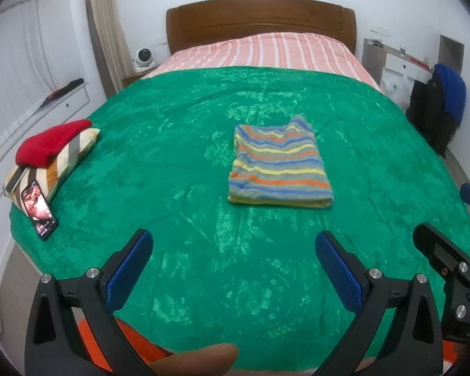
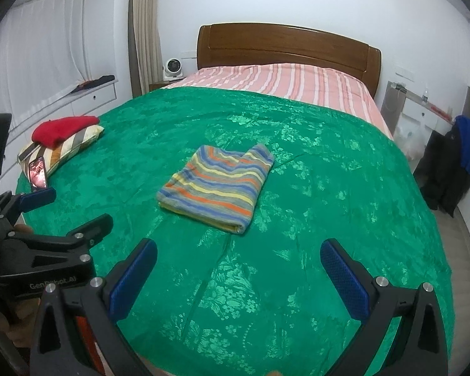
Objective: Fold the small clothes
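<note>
the striped garment (image 1: 280, 164) is lying folded into a neat rectangle on the green blanket (image 1: 178, 144), a little above the middle of the left wrist frame and just left of centre in the right wrist frame (image 2: 217, 189). nothing is touching it.

the left gripper (image 1: 234, 269) is hovering at the bottom of its own frame with its blue-padded fingers (image 1: 129, 271) spread wide and released, holding nothing; the garment is sitting well beyond their tips. the right gripper (image 2: 238, 277) is likewise sitting low in its frame, fingers (image 2: 344, 280) released and empty over the blanket. each gripper is also showing at the edge of the other's view.

at the left edge of the left wrist frame a red cloth (image 1: 51, 142) is resting on a striped pillow (image 1: 61, 164), with a phone (image 1: 39, 210) leaning against the pillow, its screen lit. a pink striped sheet (image 1: 266, 51) is showing beyond the blanket, under a wooden headboard (image 1: 260, 18) at the top of the frame. a brownish shape at the bottom centre is probably a fingertip of the person, though it is too blurred to be sure.
</note>
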Available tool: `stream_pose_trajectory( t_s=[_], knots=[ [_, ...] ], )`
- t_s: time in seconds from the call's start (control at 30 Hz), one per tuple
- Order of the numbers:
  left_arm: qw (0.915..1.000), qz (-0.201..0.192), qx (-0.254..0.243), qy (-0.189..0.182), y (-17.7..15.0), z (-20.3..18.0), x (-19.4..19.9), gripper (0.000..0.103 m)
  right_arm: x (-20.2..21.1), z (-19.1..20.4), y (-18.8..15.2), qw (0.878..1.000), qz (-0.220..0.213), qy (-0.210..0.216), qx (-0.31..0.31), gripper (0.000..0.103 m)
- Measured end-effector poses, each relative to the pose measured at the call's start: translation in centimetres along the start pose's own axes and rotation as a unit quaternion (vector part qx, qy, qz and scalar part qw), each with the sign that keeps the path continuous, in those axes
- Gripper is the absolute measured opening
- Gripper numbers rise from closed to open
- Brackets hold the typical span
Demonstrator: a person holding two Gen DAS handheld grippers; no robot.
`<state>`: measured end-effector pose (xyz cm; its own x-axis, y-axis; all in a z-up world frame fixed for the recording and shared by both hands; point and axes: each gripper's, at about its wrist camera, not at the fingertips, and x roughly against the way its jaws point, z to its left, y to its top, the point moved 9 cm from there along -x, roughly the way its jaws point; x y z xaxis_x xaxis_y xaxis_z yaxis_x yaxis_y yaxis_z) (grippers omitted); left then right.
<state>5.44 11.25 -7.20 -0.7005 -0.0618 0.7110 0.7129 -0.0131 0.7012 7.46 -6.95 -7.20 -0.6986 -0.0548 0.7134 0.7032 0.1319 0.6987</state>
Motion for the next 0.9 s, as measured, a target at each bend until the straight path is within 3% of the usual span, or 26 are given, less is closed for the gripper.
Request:
stream_pose_trajectory(
  t_s=[0.4, 0.9],
  knots=[
    [0.9999, -0.004, -0.003, 0.014, 0.02, 0.14, 0.36, 0.103, -0.41, -0.78, -0.22, 1.000, 0.005, -0.024, -0.003, 0.103],
    [0.9998, -0.003, 0.000, 0.022, 0.00, 0.34, 0.44, 0.103, -0.20, -0.10, -0.13, 1.000, 0.008, -0.017, 0.002, 0.103]
  ],
)
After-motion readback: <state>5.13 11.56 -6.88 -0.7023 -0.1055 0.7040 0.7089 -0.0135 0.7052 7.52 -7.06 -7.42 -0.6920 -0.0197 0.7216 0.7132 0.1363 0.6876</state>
